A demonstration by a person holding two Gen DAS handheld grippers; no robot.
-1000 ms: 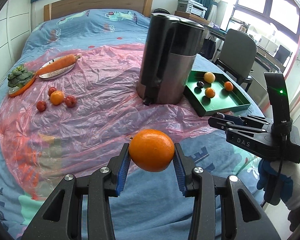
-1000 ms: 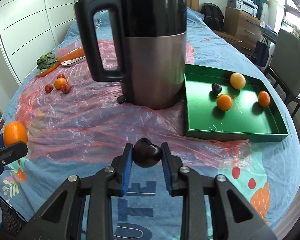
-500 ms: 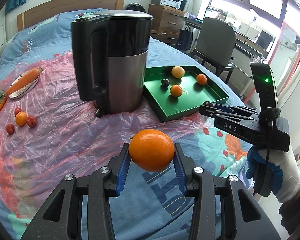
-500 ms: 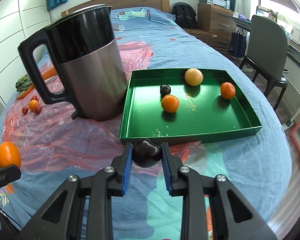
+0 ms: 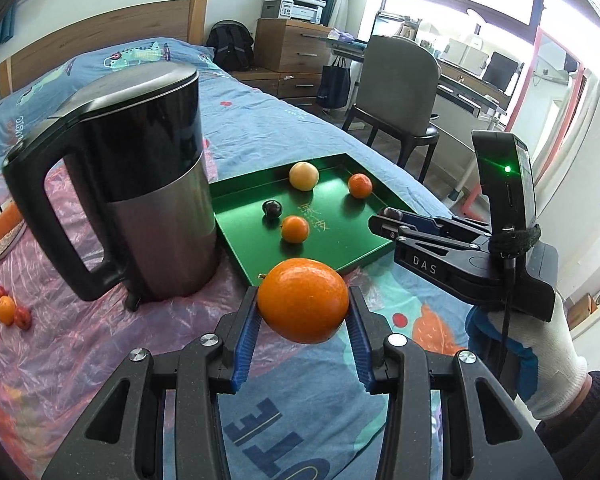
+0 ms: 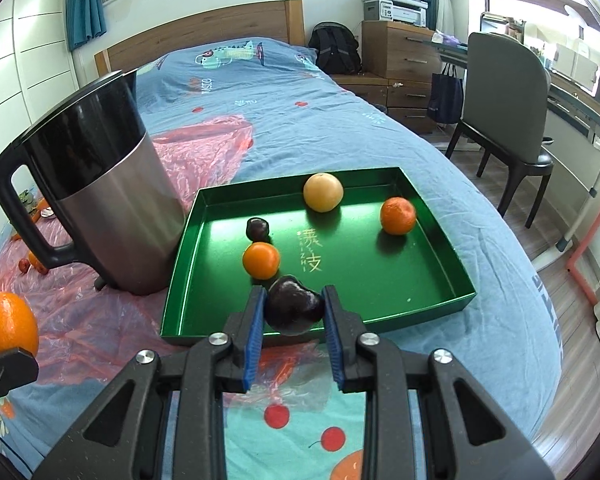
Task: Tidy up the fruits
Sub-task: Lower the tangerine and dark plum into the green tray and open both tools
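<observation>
My left gripper (image 5: 303,309) is shut on an orange (image 5: 302,300), held above the bedspread just short of the green tray (image 5: 336,240). My right gripper (image 6: 294,312) is shut on a dark plum (image 6: 295,309), held over the tray's near edge (image 6: 380,312). In the tray lie a yellow fruit (image 6: 323,192), two small oranges (image 6: 397,215) (image 6: 261,260) and a dark plum (image 6: 257,228). The right gripper also shows in the left wrist view (image 5: 388,220), over the tray's right corner. The left gripper's orange shows at the left edge of the right wrist view (image 6: 8,323).
A black and steel kettle (image 5: 140,208) stands on the pink plastic sheet (image 5: 60,340) left of the tray. Small red and orange fruits (image 5: 6,312) lie at far left, near a carrot on a plate (image 5: 0,228). A chair (image 6: 504,120) stands beside the bed.
Both grippers have moved right and forward toward the green tray, each still holding its fruit. The kettle now lies to the left and the tray is closer.
</observation>
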